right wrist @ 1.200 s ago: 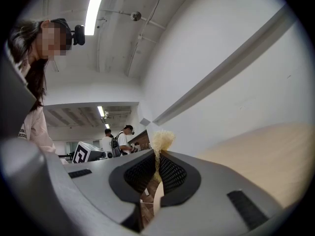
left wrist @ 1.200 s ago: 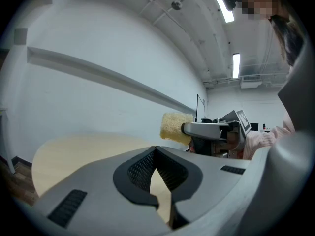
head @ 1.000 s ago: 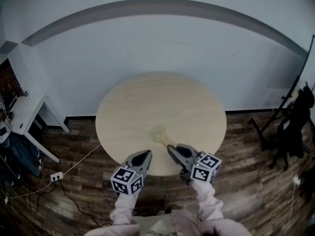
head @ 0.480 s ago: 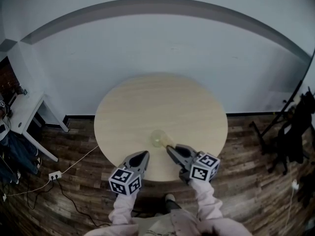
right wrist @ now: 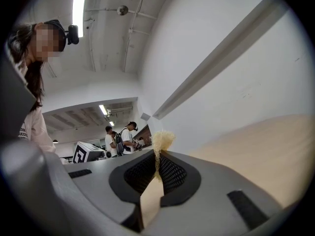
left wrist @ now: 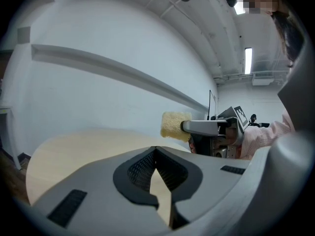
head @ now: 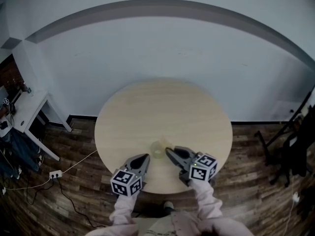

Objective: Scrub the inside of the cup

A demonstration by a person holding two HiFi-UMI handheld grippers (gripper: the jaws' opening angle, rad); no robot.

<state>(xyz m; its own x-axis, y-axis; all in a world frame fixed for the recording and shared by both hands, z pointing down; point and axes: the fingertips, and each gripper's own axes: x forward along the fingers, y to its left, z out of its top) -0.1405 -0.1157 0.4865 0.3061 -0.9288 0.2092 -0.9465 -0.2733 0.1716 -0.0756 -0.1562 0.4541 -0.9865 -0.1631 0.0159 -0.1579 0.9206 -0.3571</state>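
Right gripper (head: pixel 169 151) is pinching the sponge (right wrist: pixel 161 140), ready for scrubbing; left gripper (head: pixel 146 157), closed and empty, is hovering beside the cup (head: pixel 158 148), likely to steady it.

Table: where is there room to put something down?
The far half of the table, toward the wall, is bare, and so are its left and right sides. It is crowded only at the near edge: the cup, the left gripper, and the right gripper holding a sponge.
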